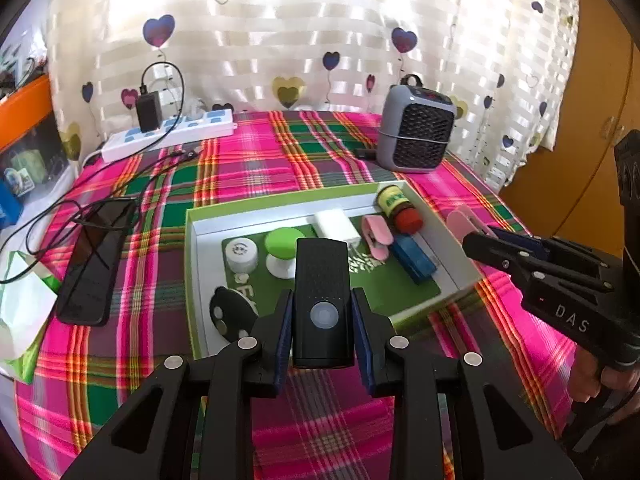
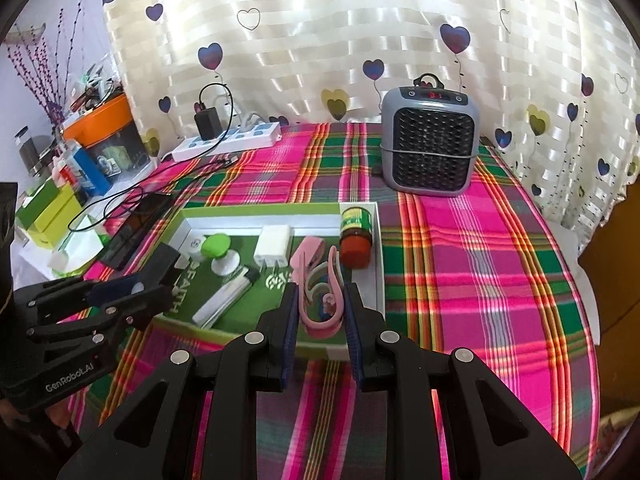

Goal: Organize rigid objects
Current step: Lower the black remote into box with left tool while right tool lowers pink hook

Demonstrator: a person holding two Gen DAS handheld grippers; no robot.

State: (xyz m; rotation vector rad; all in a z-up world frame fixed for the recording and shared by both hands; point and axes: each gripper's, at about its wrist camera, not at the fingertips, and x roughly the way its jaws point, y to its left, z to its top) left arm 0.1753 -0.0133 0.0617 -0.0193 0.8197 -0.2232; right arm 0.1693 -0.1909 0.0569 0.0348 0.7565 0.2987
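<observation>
On the far left of the plaid-covered table point(image 1: 320, 148) a dark phone point(image 1: 96, 260) lies flat with a cable over it, well apart from the box and not gathered in; whether it belongs to the tidying I cannot tell. Just right of it sits the shallow green-rimmed box point(image 1: 192, 264), already holding most of the small hard items: a black oval fob point(image 1: 230, 314) at its near left corner, a white round cap point(image 1: 240, 254), a green-topped knob point(image 1: 285, 250), a white charger plug point(image 1: 334, 226), a pink clip point(image 1: 376, 238), a blue block point(image 1: 414, 258) and a red-capped bottle point(image 1: 398, 208) at the far right. The left gripper point(image 1: 323, 320) is clamped on a black rectangular device point(image 1: 323, 300), held above the box's near edge and, by the look of it, not yet set down. Further right, the right gripper point(image 2: 320, 320) is pressed onto a pink curved clip point(image 2: 322, 308), held over the box's near right corner. A grey heater point(image 2: 430, 140) stands far right, beyond the box. By my judgement the sorting is well advanced: what remains is placing these two held pieces inside and letting go.
</observation>
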